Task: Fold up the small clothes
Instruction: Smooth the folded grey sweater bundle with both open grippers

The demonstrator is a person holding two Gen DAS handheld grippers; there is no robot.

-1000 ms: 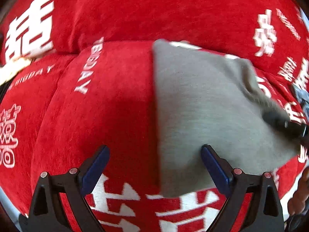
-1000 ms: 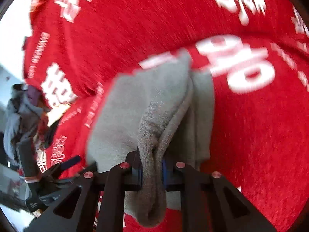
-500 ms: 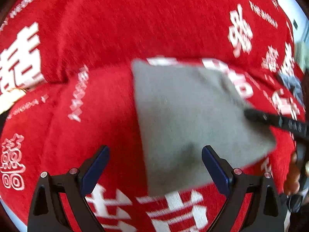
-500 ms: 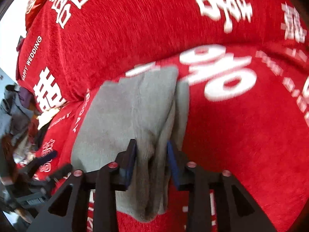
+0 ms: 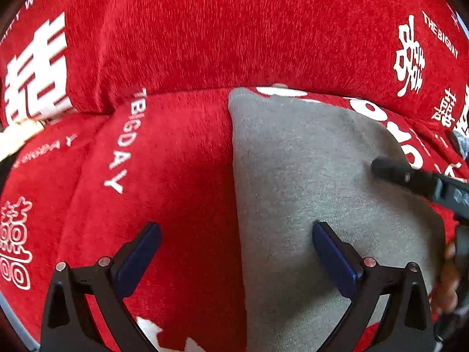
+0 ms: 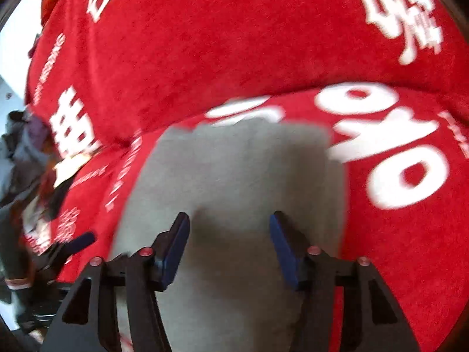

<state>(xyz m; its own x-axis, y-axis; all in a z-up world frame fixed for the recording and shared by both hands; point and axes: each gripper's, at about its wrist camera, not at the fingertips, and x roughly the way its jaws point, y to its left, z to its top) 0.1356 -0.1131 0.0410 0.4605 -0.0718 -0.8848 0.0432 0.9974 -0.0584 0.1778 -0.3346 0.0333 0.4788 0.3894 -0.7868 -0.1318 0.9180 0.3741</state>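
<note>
A small grey cloth (image 5: 316,187) lies flat and folded on the red sofa seat; it also shows in the right wrist view (image 6: 234,176). My left gripper (image 5: 234,249) is open and empty, straddling the cloth's straight left edge just above it. My right gripper (image 6: 228,234) is open and empty, low over the near part of the cloth. One of the right gripper's fingers (image 5: 410,179) reaches over the cloth's right side in the left wrist view. The left gripper shows in the right wrist view (image 6: 70,246), left of the cloth.
The red sofa cover (image 5: 176,44) with white lettering has a backrest rising behind the seat. A pile of other clothes (image 6: 20,146) lies beyond the sofa's left end. A hand (image 5: 448,278) shows at the right edge.
My right gripper opened and let go of the grey cloth's bunched edge. The cloth has dropped flat on the seat. My left gripper stayed open beside it.
</note>
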